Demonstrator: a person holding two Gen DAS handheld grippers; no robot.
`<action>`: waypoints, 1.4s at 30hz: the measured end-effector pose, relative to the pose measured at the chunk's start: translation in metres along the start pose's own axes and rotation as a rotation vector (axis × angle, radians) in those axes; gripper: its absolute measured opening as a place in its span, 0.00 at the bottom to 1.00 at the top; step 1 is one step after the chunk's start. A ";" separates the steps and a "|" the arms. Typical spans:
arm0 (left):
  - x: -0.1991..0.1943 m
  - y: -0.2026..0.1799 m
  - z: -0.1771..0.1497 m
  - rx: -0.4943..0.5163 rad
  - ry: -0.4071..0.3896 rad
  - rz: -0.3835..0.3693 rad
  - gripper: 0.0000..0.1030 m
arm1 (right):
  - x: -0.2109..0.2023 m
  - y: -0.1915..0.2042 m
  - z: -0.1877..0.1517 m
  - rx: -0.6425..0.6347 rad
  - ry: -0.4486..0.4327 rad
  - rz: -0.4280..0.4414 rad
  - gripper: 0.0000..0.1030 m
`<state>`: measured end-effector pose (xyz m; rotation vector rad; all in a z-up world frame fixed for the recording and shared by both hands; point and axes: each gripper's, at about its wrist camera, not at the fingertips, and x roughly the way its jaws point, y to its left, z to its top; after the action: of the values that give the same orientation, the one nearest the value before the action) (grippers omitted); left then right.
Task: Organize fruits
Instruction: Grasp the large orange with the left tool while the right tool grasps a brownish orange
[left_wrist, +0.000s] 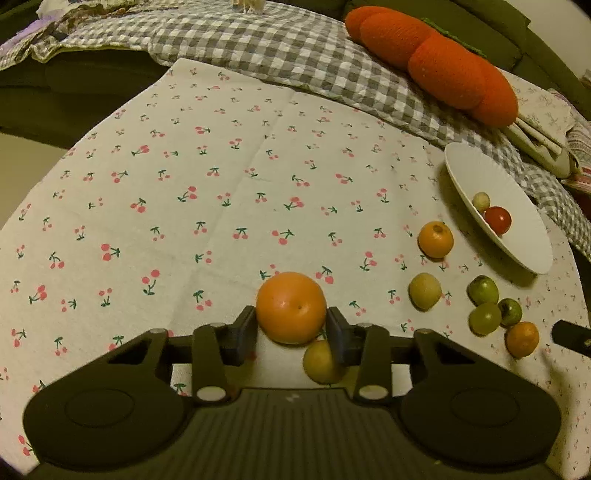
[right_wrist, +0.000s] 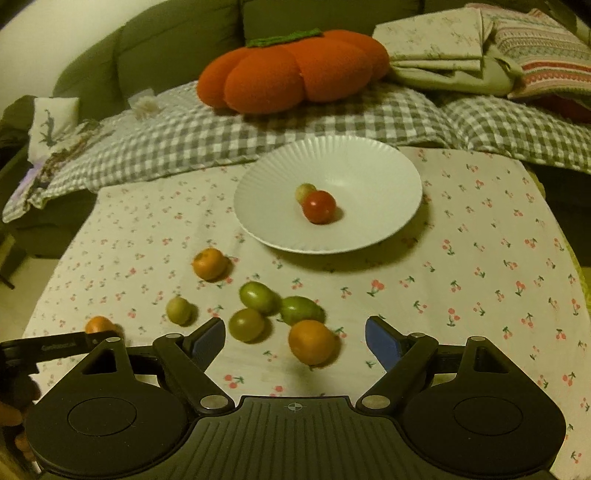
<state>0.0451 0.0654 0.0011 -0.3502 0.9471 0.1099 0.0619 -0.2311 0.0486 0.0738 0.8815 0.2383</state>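
Note:
In the left wrist view my left gripper (left_wrist: 290, 318) is shut on a large orange (left_wrist: 291, 307), one black pad against each side, low over the cherry-print cloth (left_wrist: 184, 221). A yellow-green fruit (left_wrist: 320, 361) lies just under it, partly behind the right-hand finger. My right gripper (right_wrist: 295, 339) is open. A small orange (right_wrist: 312, 341) lies between its blue-padded fingers (right_wrist: 382, 341), touching neither. Green fruits (right_wrist: 258, 297) cluster just beyond. The white plate (right_wrist: 369, 173) holds a red tomato (right_wrist: 318, 206) and a pale fruit (right_wrist: 304, 192).
More loose fruit lies on the cloth: a small orange (right_wrist: 209, 263) and a yellowish fruit (right_wrist: 179, 310). Behind the plate lie a grey checked blanket (right_wrist: 184, 136), an orange pumpkin cushion (right_wrist: 295, 70) and folded linens (right_wrist: 443, 48). The cloth's left half (left_wrist: 147, 184) is bare.

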 end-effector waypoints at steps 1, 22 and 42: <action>0.000 0.000 0.000 -0.005 -0.002 0.001 0.38 | 0.003 -0.001 0.000 0.001 0.006 -0.006 0.82; -0.009 -0.007 0.005 -0.002 -0.026 -0.048 0.38 | 0.059 -0.018 -0.008 0.019 0.129 -0.091 0.75; -0.019 -0.014 0.007 0.031 -0.075 -0.054 0.37 | 0.035 -0.009 -0.001 0.027 0.063 0.010 0.29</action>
<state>0.0426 0.0554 0.0240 -0.3400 0.8633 0.0586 0.0838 -0.2316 0.0203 0.0959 0.9470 0.2390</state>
